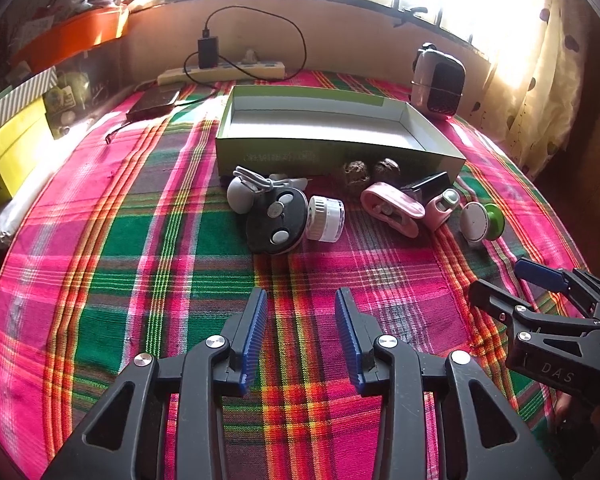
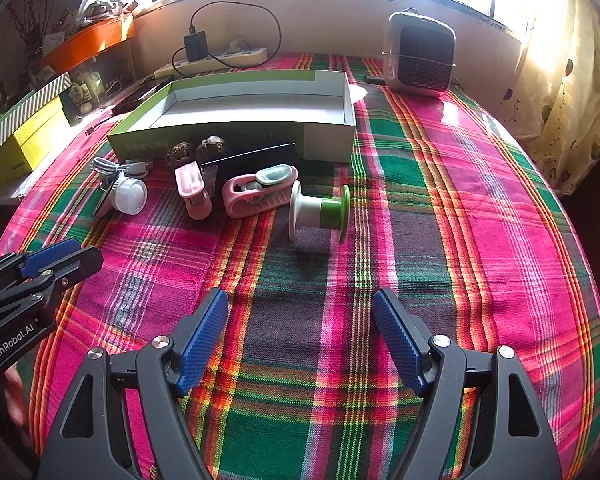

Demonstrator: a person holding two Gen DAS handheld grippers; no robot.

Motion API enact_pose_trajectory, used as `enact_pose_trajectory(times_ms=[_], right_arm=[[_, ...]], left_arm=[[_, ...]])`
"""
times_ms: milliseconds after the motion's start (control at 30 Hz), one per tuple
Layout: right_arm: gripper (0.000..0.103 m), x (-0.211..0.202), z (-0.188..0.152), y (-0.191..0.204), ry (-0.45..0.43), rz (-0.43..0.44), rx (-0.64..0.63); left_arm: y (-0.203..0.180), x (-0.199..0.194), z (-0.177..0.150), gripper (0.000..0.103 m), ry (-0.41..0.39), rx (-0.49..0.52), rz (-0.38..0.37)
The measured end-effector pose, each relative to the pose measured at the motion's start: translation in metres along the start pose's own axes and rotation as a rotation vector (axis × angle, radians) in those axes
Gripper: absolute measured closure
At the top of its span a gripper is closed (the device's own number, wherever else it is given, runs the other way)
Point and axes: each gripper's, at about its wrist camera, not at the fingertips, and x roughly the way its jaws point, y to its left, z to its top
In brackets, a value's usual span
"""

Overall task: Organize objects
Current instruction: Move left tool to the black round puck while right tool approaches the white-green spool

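Both the left gripper (image 1: 301, 300) and the right gripper (image 2: 300, 304) hovered with jaws spread and nothing between them above the pink and green plaid cloth (image 1: 140, 264), while the small plastic objects (image 1: 300, 212) lay in a row at the frame's centre, before the open green cardboard box (image 1: 324, 128).

Pink-green plaid cloth (image 2: 440, 208), green-sided box (image 2: 220, 136), white-green spool (image 2: 320, 208), perhaps brown balls (image 1: 356, 172).
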Motion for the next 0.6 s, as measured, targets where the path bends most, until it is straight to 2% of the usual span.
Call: enact_pose_trajectory(times_ms=[233,333,600], right_arm=[[0.028,0.009,0.013,-0.017,0.004,-0.014,0.060],[0.028,0.012,0.019,-0.018,0.004,-0.016,0.058],[0.027,0.025,0.031,-0.017,0.014,-0.035,0.031]], left_arm=[[0.015,0.005,0.009,0.070,0.001,-0.025,-0.005],[0.016,0.009,0.014,0.070,0.010,-0.010,-0.018],[0.014,0.020,0.026,0.069,0.014,0.045,0.005]])
